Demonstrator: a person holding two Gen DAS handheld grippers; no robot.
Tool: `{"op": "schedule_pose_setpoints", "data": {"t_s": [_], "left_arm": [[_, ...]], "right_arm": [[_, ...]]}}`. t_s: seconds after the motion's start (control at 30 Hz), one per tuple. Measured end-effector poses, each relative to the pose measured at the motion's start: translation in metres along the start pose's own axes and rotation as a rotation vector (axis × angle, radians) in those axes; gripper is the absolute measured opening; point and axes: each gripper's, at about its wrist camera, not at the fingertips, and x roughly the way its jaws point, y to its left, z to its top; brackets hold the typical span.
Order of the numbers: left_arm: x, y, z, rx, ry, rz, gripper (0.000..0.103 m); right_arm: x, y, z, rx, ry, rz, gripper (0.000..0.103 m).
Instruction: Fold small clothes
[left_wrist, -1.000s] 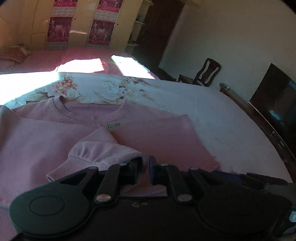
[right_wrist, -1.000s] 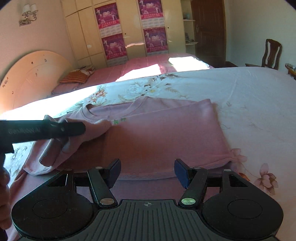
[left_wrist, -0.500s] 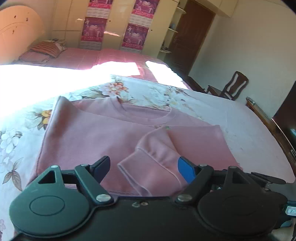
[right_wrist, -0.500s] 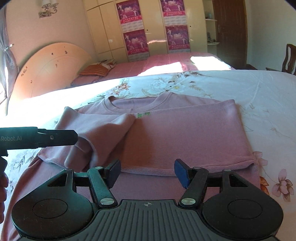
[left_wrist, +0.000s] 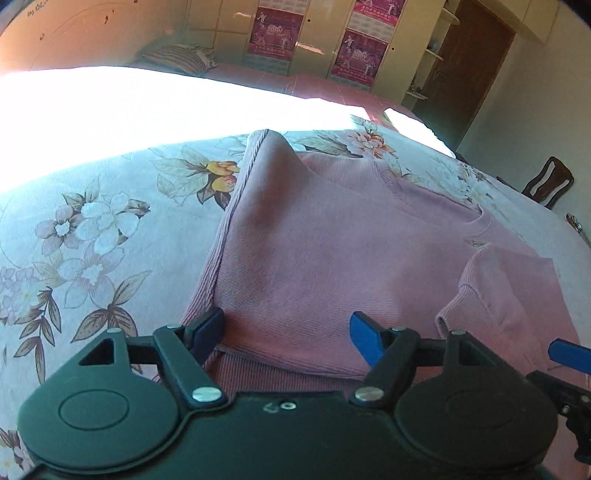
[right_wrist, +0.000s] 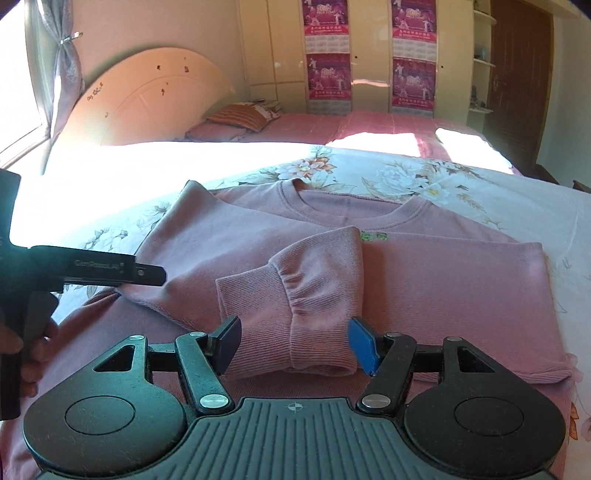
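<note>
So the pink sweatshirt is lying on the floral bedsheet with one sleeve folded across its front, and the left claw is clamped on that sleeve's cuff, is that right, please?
Not quite: the left claw is open and grips nothing. The left wrist view shows its jaws apart over the pink sweatshirt, having just been opening, with the cuff lying free beside them. The sweatshirt does lie on the floral bedsheet with one sleeve folded across its front.

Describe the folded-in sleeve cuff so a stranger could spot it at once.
Start at the floral bedsheet, where a pink sweatshirt lies flat with its round neckline away from the camera. One sleeve is folded across the chest. Its ribbed cuff lies nearest the camera, between the right gripper's open blue pads, below gathered puckers.
</note>
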Motion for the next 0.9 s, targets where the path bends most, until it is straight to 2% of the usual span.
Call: {"op": "schedule_pose_setpoints", "data": {"t_s": [0.07, 0.13, 0.3, 0.43, 0.5, 0.53, 0.57, 0.67, 0.7, 0.77, 0.83, 0.9], "left_arm": [[0.002, -0.006, -0.004, 0.043, -0.004, 0.018, 0.073], [0.002, -0.003, -0.004, 0.035, -0.006, 0.003, 0.073], [0.004, 0.006, 0.003, 0.006, 0.019, -0.035, 0.073], [0.006, 0.006, 0.003, -0.001, 0.019, -0.033, 0.074], [0.005, 0.006, 0.002, 0.003, 0.018, -0.03, 0.074], [0.005, 0.006, 0.002, 0.007, 0.019, -0.029, 0.074], [0.004, 0.006, 0.002, 0.009, 0.02, -0.028, 0.074], [0.003, 0.005, 0.002, 0.007, 0.021, -0.026, 0.074], [0.003, 0.005, 0.002, 0.009, 0.022, -0.024, 0.074], [0.003, 0.004, 0.002, 0.013, 0.021, -0.019, 0.074], [0.003, 0.003, 0.002, 0.017, 0.02, -0.015, 0.075], [0.003, 0.002, 0.003, 0.017, 0.021, -0.009, 0.075]], "right_arm": [[0.002, 0.014, -0.005, -0.098, 0.002, -0.003, 0.063], [0.003, 0.028, -0.014, -0.223, -0.001, -0.02, 0.063], [0.019, 0.045, -0.047, -0.61, 0.003, -0.162, 0.063], [0.034, 0.044, -0.053, -0.671, -0.011, -0.166, 0.063], [0.036, 0.04, -0.047, -0.639, -0.03, -0.141, 0.063], [0.038, 0.036, -0.042, -0.601, -0.03, -0.118, 0.051], [0.039, 0.032, -0.038, -0.561, -0.02, -0.093, 0.029], [0.041, 0.02, -0.025, -0.437, -0.004, -0.05, 0.01], [0.041, 0.014, -0.022, -0.391, -0.005, -0.046, 0.007], [0.035, -0.009, -0.01, -0.202, -0.043, -0.039, 0.007], [0.022, -0.043, 0.002, 0.0, -0.093, -0.079, 0.006], [0.012, -0.076, 0.005, 0.135, -0.111, -0.134, 0.006]]}}
